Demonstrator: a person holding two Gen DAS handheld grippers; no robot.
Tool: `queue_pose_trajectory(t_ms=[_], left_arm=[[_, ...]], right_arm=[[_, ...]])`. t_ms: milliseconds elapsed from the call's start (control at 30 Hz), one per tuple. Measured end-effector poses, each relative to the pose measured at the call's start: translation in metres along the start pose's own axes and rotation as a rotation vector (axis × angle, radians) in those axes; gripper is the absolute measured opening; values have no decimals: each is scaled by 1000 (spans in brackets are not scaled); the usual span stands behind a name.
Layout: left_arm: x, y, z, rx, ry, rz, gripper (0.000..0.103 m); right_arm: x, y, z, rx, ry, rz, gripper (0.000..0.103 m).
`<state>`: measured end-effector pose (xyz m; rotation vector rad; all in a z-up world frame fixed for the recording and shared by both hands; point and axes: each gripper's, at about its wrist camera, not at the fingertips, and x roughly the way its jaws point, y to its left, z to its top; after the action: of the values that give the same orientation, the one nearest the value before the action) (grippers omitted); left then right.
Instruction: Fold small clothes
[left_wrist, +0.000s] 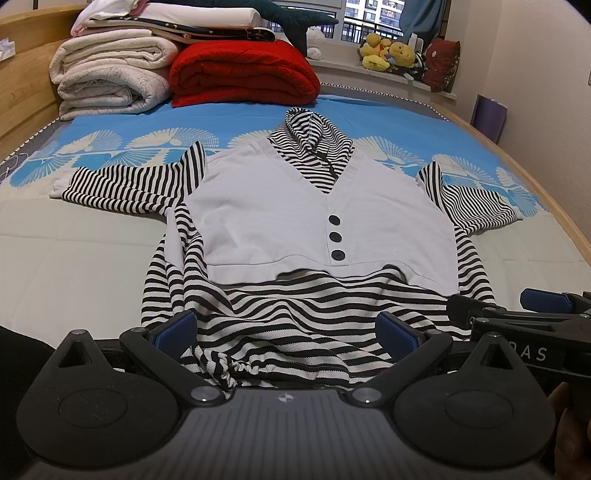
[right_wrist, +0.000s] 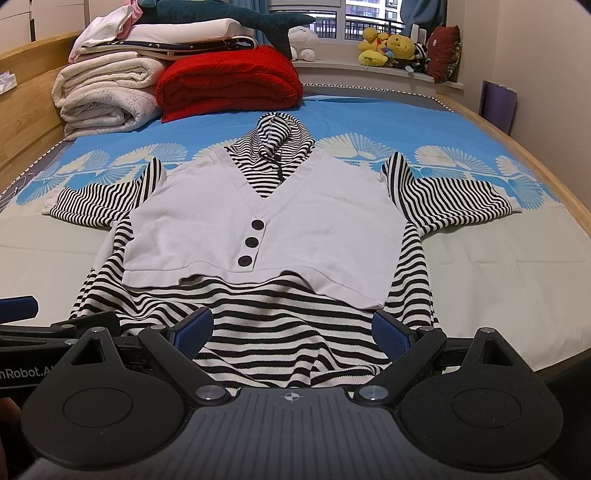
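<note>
Left wrist view: both tools, left tool (left_wrist: 284, 332) and right tool (right_wrist: 293, 332), gape wide over the striped top's (left_wrist: 317, 221) hem, gripping nothing.

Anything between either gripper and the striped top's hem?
Nothing visible. Left gripper and right gripper are both open, right over the near hem of the striped hooded top, with only its fabric between the fingers. The folded red blanket and white blankets sit at the bed's far end, clear of it.

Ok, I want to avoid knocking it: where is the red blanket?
The red blanket lies folded at the far end of the bed, beyond the striped top, left of centre in both views, beside the white blankets.
</note>
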<state>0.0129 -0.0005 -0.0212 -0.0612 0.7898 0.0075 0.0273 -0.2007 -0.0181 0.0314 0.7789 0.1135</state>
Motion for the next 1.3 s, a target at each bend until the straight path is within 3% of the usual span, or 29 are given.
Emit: queue_pose_trajectory(t_ms=[367, 533, 700, 833, 1000, 1133, 1300], left_arm=[[-1, 0, 1, 2, -5, 2, 102], [-25, 1, 17, 17, -107, 46, 103], [-32, 12, 50, 58, -193, 23, 103], [1, 27, 79, 148, -245, 66, 93], [53, 66, 130, 95, -223, 106, 74], [86, 95, 173, 56, -260, 148, 74], [138, 132, 197, 9, -209, 215, 74]], right_arm=[[0, 0, 0, -3, 0, -3, 93], [0, 1, 2, 6, -10, 10, 93], [-5, -3, 7, 61, -49, 14, 89], [-4, -3, 13, 97, -107, 25, 87], [-11, -9, 28, 94, -241, 4, 87], [-5, -33, 53, 104, -257, -21, 87], [38, -55, 103, 18, -223, -81, 88]])
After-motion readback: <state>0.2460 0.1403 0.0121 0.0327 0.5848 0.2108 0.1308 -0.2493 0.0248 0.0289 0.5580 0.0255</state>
